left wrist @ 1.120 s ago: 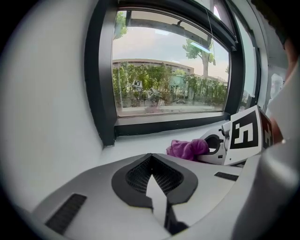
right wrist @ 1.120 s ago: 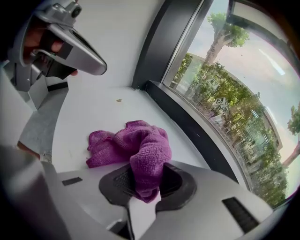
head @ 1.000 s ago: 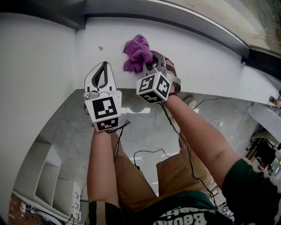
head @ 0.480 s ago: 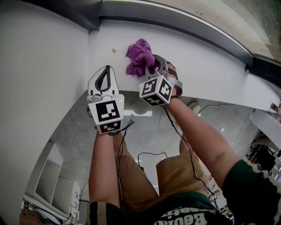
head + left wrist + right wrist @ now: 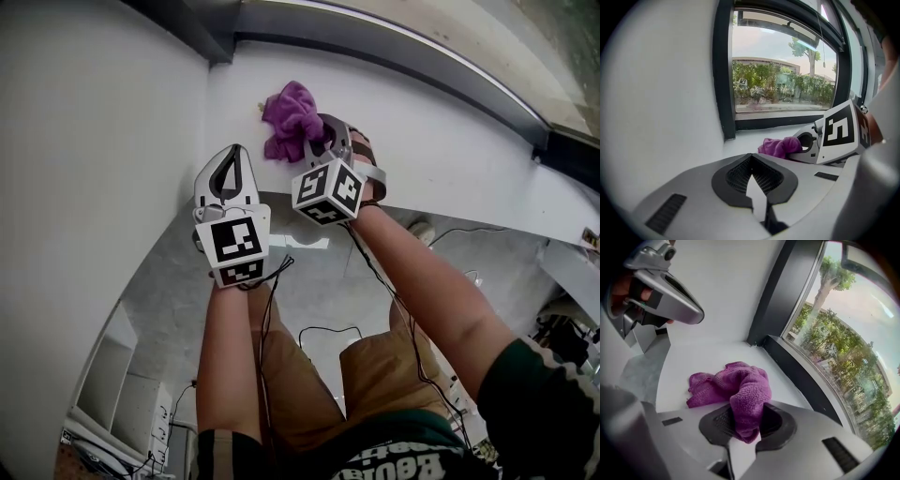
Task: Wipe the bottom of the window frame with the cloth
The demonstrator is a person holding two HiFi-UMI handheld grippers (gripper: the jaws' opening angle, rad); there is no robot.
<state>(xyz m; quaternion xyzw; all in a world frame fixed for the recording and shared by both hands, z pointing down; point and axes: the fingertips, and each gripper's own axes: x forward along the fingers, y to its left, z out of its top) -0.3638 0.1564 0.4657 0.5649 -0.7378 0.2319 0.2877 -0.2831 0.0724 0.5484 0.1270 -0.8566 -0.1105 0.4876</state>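
Right gripper was pinched on a bunched fold of the purple microfiber cloth (looked soft, floppy, light). Left gripper sat closed, empty.

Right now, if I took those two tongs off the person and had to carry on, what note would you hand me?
Right tongs: shut on a fold of the purple cloth; the rest of it is bunched on the white sill.
Left tongs: shut, empty, held beside the right one.
The cloth sits near the left corner, apart from the dark bottom frame.
Done: cloth gripped and down on the sill. How much has been wiped cannot be told.
Left: probably push the cloth against the frame and drag it along to the right.
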